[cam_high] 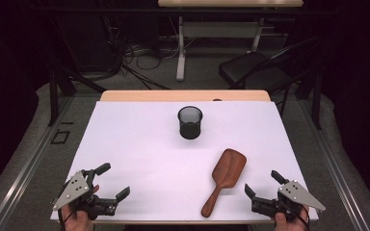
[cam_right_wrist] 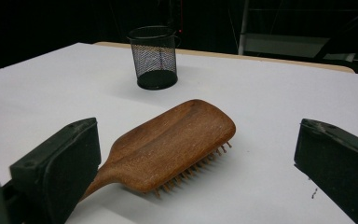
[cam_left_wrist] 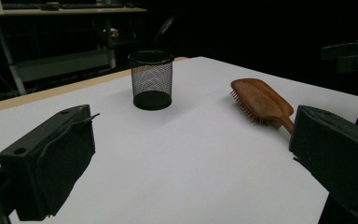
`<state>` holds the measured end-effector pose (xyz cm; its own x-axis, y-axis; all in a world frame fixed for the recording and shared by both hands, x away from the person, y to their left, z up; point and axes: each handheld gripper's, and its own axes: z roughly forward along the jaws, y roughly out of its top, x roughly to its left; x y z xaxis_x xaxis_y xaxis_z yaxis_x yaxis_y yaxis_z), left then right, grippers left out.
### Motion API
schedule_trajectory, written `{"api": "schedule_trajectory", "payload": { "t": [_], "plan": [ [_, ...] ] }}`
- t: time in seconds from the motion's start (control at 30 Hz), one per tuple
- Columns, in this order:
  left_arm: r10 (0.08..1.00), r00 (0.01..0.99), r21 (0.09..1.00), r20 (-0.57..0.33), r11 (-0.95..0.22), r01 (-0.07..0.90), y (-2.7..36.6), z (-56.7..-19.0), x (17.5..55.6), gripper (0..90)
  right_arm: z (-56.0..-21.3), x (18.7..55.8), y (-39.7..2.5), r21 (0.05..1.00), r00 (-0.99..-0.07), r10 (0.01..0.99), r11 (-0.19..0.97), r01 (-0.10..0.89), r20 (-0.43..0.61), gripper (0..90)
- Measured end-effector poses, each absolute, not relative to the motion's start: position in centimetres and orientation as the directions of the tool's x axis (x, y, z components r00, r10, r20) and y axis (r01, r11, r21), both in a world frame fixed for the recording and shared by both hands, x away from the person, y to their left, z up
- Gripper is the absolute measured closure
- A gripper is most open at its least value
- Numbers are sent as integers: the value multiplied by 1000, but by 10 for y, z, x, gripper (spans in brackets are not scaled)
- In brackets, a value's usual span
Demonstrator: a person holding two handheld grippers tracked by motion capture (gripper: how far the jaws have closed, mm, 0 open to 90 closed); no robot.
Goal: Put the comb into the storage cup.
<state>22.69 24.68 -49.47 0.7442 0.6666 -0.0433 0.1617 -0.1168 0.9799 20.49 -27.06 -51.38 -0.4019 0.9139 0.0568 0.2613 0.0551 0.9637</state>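
Hovering low at the near left corner of the tabletop [cam_high: 139, 144], the left gripper [cam_high: 115, 182] has its jaws spread wide and nothing between them. Over at the near right corner, the right gripper [cam_high: 260, 184] sits the same way, jaws released, angled in toward the brush [cam_high: 225, 179]. That wooden brush lies bristles down on the white sheet, right of centre and toward the near edge, its head pointing to the far side and its handle running back to the near edge, just beside the right gripper but not touching it. From the right gripper view the brush [cam_right_wrist: 172, 142] fills the gap ahead of the jaws. Farther back, near the middle of the far edge, a black mesh cup [cam_high: 190, 122] stands upright, well apart from the brush.
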Motion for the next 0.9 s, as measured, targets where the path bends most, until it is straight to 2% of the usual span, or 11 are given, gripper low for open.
{"api": "schedule_trajectory", "payload": {
  "t": [0.47,0.9],
  "plan": [
    [653,756,978,-40,-128,162,243,-496,228,4,-513,207,-273,952,-397,907,-12,307,139,0],
    [641,766,977,-45,-132,168,241,-498,228,4,-511,208,-264,944,-394,909,2,330,135,0]
  ]
}}
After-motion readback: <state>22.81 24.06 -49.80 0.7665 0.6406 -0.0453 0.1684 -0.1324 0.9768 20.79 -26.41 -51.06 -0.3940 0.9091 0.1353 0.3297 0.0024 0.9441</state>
